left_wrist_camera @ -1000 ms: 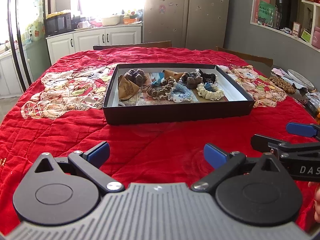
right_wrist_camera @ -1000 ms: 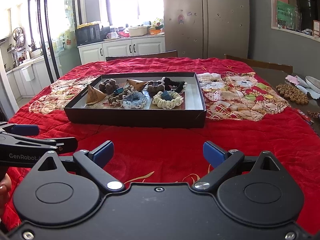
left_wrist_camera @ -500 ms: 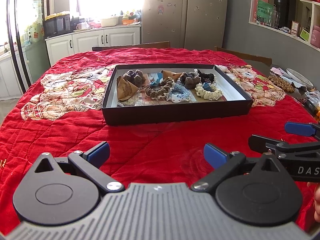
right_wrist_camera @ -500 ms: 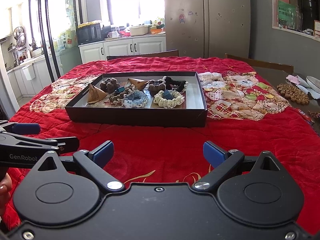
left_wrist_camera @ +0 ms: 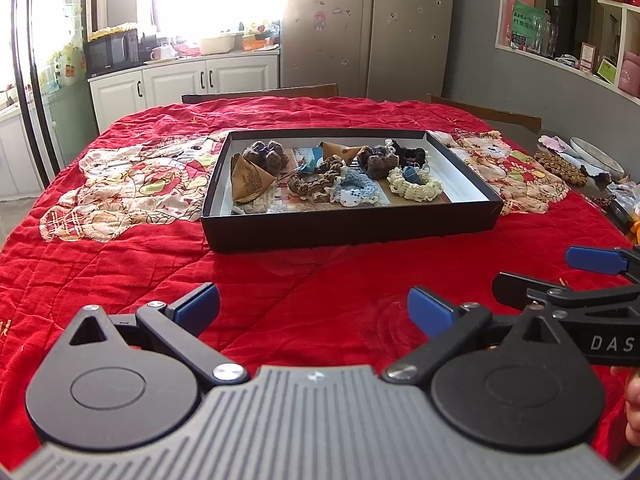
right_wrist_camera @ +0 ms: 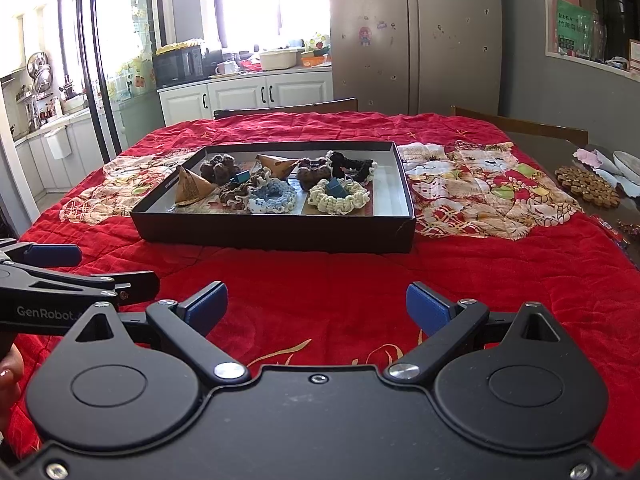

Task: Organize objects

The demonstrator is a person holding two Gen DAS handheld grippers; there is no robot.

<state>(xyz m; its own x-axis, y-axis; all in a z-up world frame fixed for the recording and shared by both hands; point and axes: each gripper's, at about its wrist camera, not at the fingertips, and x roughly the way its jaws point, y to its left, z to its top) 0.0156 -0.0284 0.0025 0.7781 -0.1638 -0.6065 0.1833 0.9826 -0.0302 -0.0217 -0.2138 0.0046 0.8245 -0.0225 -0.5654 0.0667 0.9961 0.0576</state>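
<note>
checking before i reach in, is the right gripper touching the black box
Apart. The right wrist view shows bare red quilt between the open right gripper and the black box.

One box [left_wrist_camera: 352, 222], six scrunchies [left_wrist_camera: 415, 184], two paper cones [left_wrist_camera: 250, 178] (clips unclear).

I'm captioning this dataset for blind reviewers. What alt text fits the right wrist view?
The open right gripper hovers over a red quilt, facing a black tray holding crocheted scrunchies and paper cones. The left gripper pokes in at the left edge.
</note>
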